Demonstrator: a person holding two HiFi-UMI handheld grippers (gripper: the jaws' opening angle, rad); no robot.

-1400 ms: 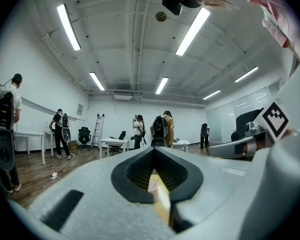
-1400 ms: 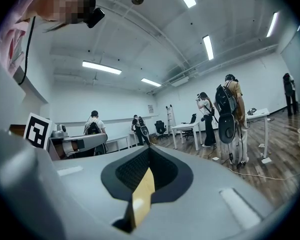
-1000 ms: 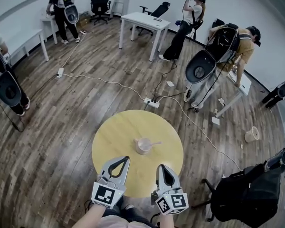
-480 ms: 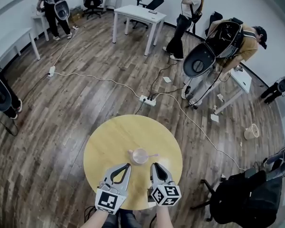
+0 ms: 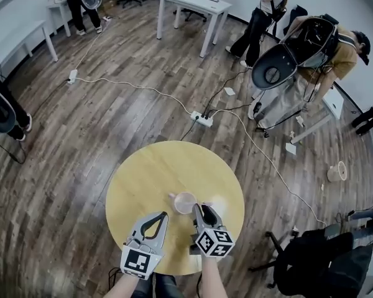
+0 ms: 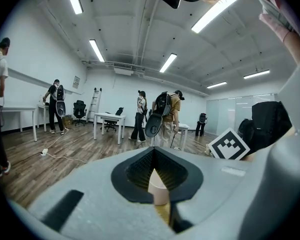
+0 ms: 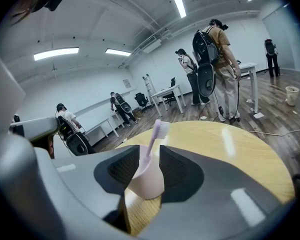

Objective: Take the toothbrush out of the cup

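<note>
A pale pink cup (image 5: 184, 202) stands near the middle of the round yellow table (image 5: 149, 172). In the right gripper view the cup (image 7: 146, 181) sits in the gap of my open right gripper (image 7: 149, 151), and a lilac toothbrush (image 7: 160, 129) leans up out of it, head uppermost. From the head view, my right gripper (image 5: 199, 208) reaches the cup's right side and hides the brush. My left gripper (image 5: 156, 216) hovers shut to the cup's near left. Through its narrow slit the left gripper (image 6: 153, 151) view shows the cup (image 6: 158, 194) ahead.
Several people with backpacks (image 5: 301, 58) stand around white desks (image 5: 202, 5). A power strip and cables (image 5: 204, 119) lie on the wooden floor beyond the table. A black bag (image 5: 326, 259) sits on the floor to the table's right.
My right gripper has opened and moved forward, so the cup now sits between its jaws. The left gripper stays shut and has come a little nearer the cup.
</note>
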